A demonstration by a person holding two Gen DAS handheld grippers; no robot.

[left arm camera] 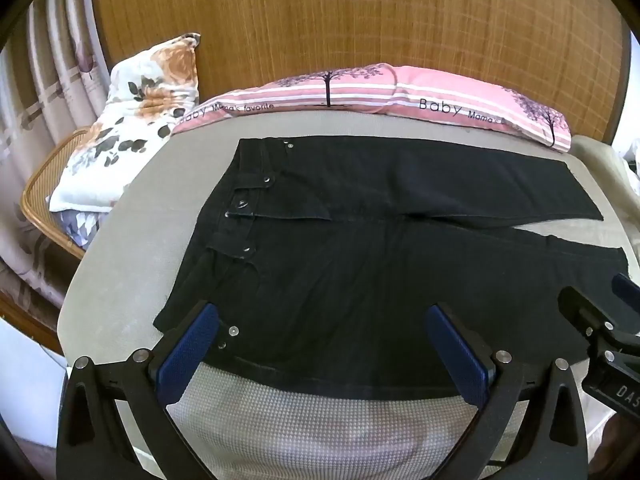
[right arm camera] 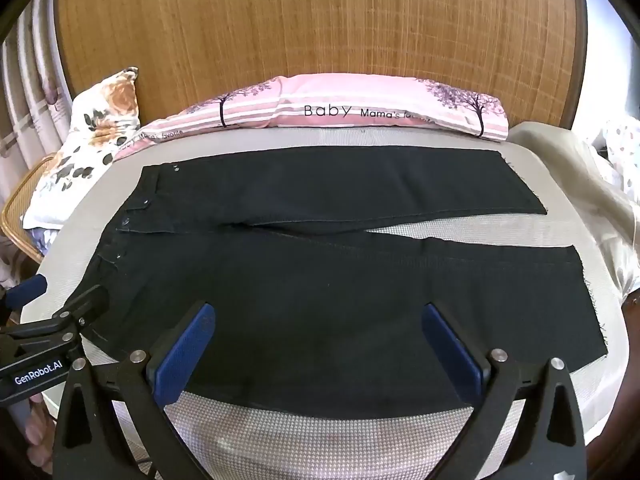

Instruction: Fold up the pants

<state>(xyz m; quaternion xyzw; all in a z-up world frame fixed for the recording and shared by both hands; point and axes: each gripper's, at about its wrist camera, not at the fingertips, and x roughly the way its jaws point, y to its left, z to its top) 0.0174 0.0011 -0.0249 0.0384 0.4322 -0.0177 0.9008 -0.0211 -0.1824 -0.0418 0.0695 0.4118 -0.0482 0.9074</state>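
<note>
A grey waffle-weave bed cover carries black pants spread flat, waistband to the left, 2 legs running right with a narrow wedge of cover between them. A pink striped pillow lies along the wooden headboard behind, a floral pillow at the left. Both grippers tilt steeply down over the pants' near edge. The left gripper hangs above the waist and hip corner, jaws spread wide, nothing between them. The right gripper hangs over the near leg's thigh, jaws equally wide, gripping nothing.
</note>
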